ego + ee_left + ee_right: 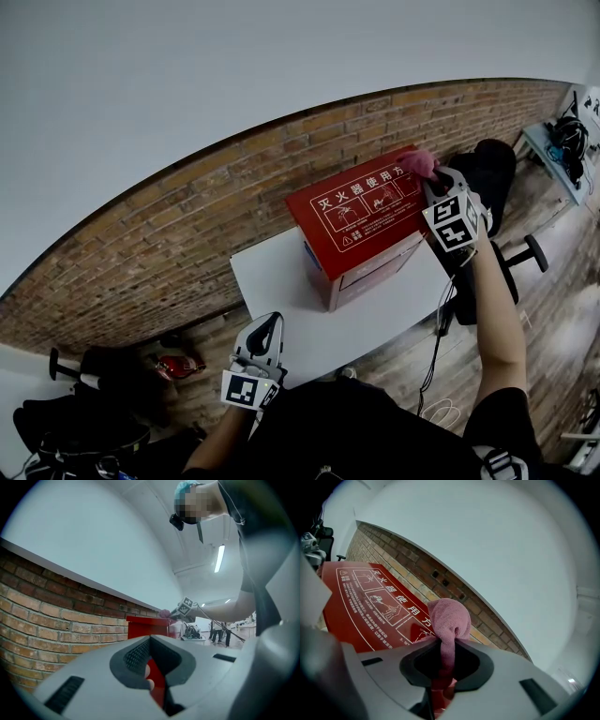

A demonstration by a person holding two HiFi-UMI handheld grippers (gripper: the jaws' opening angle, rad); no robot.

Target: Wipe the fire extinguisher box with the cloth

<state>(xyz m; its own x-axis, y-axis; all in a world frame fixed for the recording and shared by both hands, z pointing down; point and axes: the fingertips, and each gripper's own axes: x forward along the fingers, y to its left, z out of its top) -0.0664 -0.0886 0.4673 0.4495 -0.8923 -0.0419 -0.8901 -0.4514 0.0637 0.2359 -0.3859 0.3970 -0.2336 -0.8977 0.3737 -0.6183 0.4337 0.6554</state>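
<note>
The red fire extinguisher box (361,220) with white print on top stands on a white table (281,281) against a brick wall. My right gripper (433,180) is at the box's far right top corner, shut on a pink cloth (419,164). In the right gripper view the cloth (447,620) bulges out of the jaws of the right gripper (445,660) over the box's printed lid (361,606). My left gripper (264,335) hovers by the table's near left edge, shut and holding nothing. From the left gripper (152,667) the box (140,629) shows ahead.
The brick wall (187,216) runs behind the table. A black office chair (492,178) stands right of the box, with a cable (436,347) hanging beside the table. Dark bags and a chair base (94,384) lie at lower left. A cluttered desk (562,145) is far right.
</note>
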